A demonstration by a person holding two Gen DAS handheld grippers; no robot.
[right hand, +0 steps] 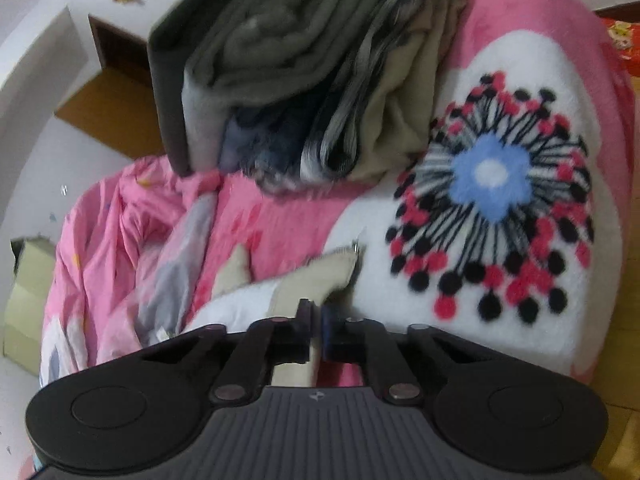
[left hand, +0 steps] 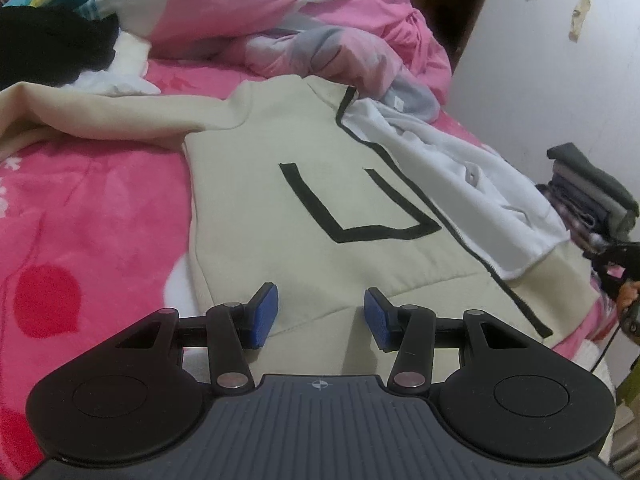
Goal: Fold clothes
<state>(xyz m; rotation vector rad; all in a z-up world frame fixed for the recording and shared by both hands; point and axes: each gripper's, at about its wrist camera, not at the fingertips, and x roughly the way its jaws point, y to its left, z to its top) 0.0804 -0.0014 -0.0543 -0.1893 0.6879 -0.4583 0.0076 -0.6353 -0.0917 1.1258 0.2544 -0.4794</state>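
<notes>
A cream zip-front jacket with black trim and a black U-shaped outline (left hand: 320,184) lies spread on a bed covered by a pink fleece blanket with a flower print (left hand: 92,216). One front panel is turned back, showing its white lining (left hand: 460,184), and one long sleeve (left hand: 100,116) trails off toward the bed's left edge in your left camera. The jacket's long axis runs from the hem, close to you, away to the collar at the far side.

Your left claw (left hand: 321,314) hangs just over the hem with its blue pads wide apart and nothing between them; the body of the jacket lies straight ahead of it.

Your right claw (right hand: 316,328) has its jaws drawn nearly together on a cream corner of the jacket (right hand: 316,280), by the white patch of the blanket. This view is blurred, so the exact spot gripped is hard to tell.

A stack of folded grey, dark and beige clothes (right hand: 288,80) sits beyond the right claw, near the bed's edge. A rumpled pink quilt (left hand: 280,12) is heaped at the far side.

My reading: the jacket is being laid out or partly folded, and the right hand already has cloth while the left is nearer the hem.
</notes>
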